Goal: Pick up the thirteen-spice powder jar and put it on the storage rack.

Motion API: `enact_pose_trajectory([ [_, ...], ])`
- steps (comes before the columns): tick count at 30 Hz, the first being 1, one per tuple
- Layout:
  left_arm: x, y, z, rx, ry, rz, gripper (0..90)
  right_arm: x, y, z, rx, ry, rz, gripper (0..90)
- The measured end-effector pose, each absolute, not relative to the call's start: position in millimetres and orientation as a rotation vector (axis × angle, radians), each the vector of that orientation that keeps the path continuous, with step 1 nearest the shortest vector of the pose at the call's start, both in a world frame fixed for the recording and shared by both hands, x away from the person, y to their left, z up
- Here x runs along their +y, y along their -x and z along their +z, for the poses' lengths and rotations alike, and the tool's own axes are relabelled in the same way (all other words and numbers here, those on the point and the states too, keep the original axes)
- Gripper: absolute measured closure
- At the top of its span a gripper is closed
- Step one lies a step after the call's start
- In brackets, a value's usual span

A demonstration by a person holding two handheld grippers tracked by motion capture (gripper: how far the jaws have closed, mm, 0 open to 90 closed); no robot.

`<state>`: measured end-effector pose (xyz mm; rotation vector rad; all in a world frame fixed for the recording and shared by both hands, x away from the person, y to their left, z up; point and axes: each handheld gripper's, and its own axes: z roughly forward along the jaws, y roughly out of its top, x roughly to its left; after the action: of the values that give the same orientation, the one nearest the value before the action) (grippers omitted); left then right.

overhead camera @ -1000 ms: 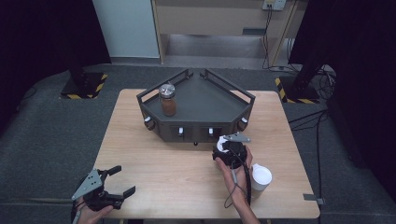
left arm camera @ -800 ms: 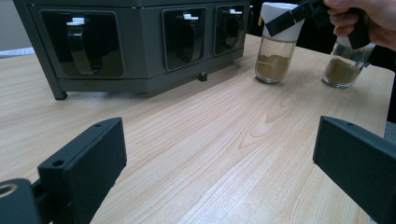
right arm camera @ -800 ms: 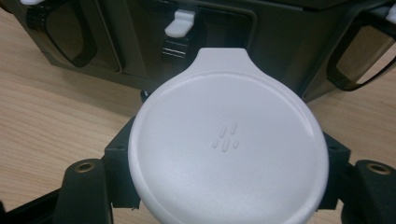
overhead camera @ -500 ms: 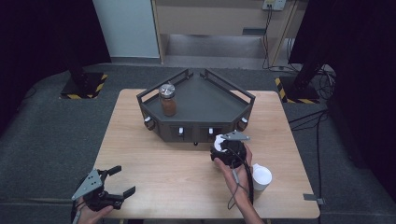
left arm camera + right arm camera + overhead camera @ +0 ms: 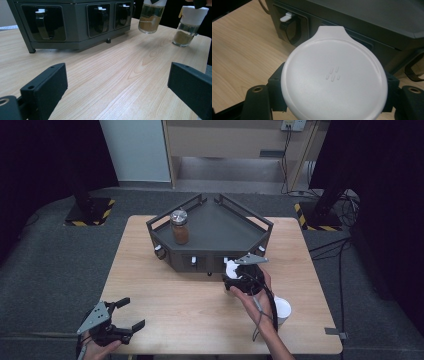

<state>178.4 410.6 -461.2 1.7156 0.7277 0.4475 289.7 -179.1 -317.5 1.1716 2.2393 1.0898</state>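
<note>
High view: rack [image 5: 210, 227] just beyond held jar [image 5: 231, 269]

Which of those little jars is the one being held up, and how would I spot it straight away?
Start at the dark angular rack at the back of the wooden table. Just in front of its right end, the right gripper grips a white-lidded spice jar clear of the tabletop. The similar jar stands on the table, and the metal-lidded brown jar sits on the rack.

A light wooden table [image 5: 165, 310] is set on grey carpet [image 5: 45, 270], flanked by black curtains [image 5: 45, 160] and backed by a pale wall panel [image 5: 135, 150].
</note>
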Motion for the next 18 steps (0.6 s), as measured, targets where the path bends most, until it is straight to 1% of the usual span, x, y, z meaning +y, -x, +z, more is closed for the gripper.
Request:
enact_pose_trajectory([
  [18,410.1,-178.5,-461.1,0.728,-1.719,0.448,1.6,-185.1,-304.4,-268.7,2.348,-0.992,1.154,30.5],
])
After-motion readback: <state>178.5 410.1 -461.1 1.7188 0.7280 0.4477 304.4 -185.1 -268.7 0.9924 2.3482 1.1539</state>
